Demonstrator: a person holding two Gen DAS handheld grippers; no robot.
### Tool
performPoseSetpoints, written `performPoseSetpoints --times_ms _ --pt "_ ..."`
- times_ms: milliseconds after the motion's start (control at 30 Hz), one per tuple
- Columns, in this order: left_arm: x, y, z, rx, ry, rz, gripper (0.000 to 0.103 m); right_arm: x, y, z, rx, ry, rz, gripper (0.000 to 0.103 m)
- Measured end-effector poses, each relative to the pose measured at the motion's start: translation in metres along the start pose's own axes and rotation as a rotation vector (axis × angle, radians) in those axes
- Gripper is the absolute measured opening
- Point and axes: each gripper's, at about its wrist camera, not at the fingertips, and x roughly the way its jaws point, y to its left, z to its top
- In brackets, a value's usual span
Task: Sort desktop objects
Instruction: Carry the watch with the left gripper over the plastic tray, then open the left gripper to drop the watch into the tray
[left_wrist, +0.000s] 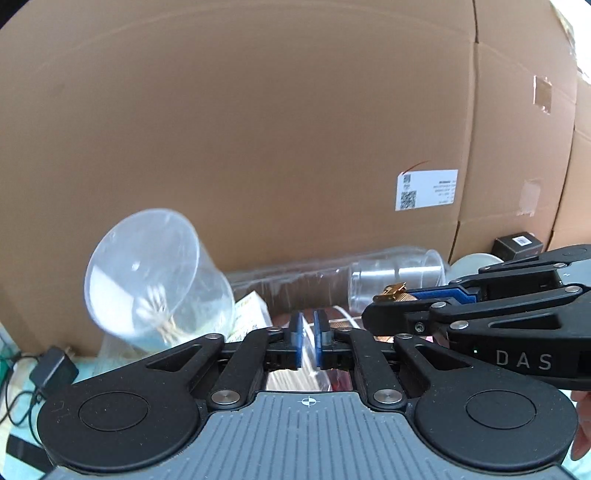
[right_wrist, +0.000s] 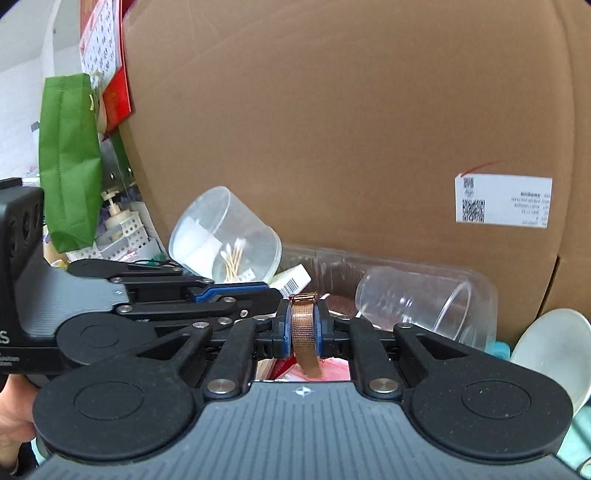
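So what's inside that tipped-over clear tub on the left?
A small bunch of cotton swabs lies inside the clear tub, with a white label or paper against its wall. Its lower edge is hidden behind the left gripper.

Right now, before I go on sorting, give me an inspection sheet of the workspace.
Surface: pale teal top, mostly covered.
Job's things: rose-gold mesh watch band; tilted clear tub of cotton swabs.
Clutter: clear cup on its side, clear plastic tray, white bowl, small black box.
Grippers: right gripper shut on the band; left gripper slightly open, empty.
Cables: black adapter and cord.
Surroundings: large cardboard box, green bag.
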Motion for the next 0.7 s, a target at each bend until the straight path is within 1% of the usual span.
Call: performPoseSetpoints --times_ms 33,67,100,167,200,233,300,400,467,533,567,600,667,700 --pt "-0.003 0.002 -0.003 -0.002 0.0 0.007 0.025 0.0 0.001 -0.001 -0.004 0.005 -0.01 0.018" --pt "-0.006 0.002 -0.005 -0.004 -0.004 0.013 0.026 0.0 0.002 -0.003 -0.005 0.006 -0.023 0.027" --pt "-0.008 0.006 -0.007 -0.012 -0.002 0.02 0.03 -0.003 0.003 -0.004 -0.004 -0.002 -0.042 0.035" --pt "-0.016 0.011 -0.011 -0.037 -0.005 0.03 0.044 -0.01 0.003 -0.006 -0.003 -0.009 -0.083 0.069" --pt "-0.021 0.016 -0.015 -0.048 -0.01 0.04 0.063 -0.014 0.002 -0.006 -0.006 -0.009 -0.103 0.075" --pt "-0.025 0.016 -0.018 -0.05 -0.019 0.05 0.077 -0.019 0.003 -0.007 -0.016 -0.012 -0.111 0.08" --pt "-0.036 0.013 -0.022 -0.046 -0.034 0.063 0.084 -0.029 0.005 -0.01 -0.038 -0.008 -0.126 0.082" --pt "-0.056 0.006 -0.028 -0.039 -0.052 0.078 0.084 -0.044 0.014 -0.017 -0.088 -0.013 -0.17 0.088" --pt "-0.068 0.002 -0.032 -0.049 -0.068 0.085 0.089 -0.057 0.021 -0.024 -0.096 -0.035 -0.192 0.09" --pt "-0.083 0.003 -0.04 -0.072 -0.085 0.093 0.099 -0.071 0.027 -0.031 -0.102 -0.051 -0.201 0.092" --pt "-0.091 0.004 -0.044 -0.086 -0.093 0.101 0.102 -0.077 0.032 -0.034 -0.108 -0.06 -0.21 0.093" --pt "-0.097 0.005 -0.048 -0.104 -0.1 0.116 0.103 -0.084 0.037 -0.038 -0.113 -0.075 -0.223 0.094" --pt "-0.113 0.009 -0.057 -0.134 -0.107 0.148 0.103 -0.098 0.046 -0.047 -0.112 -0.112 -0.243 0.1" --pt "-0.118 0.011 -0.061 -0.153 -0.105 0.164 0.103 -0.107 0.049 -0.053 -0.1 -0.136 -0.247 0.101"
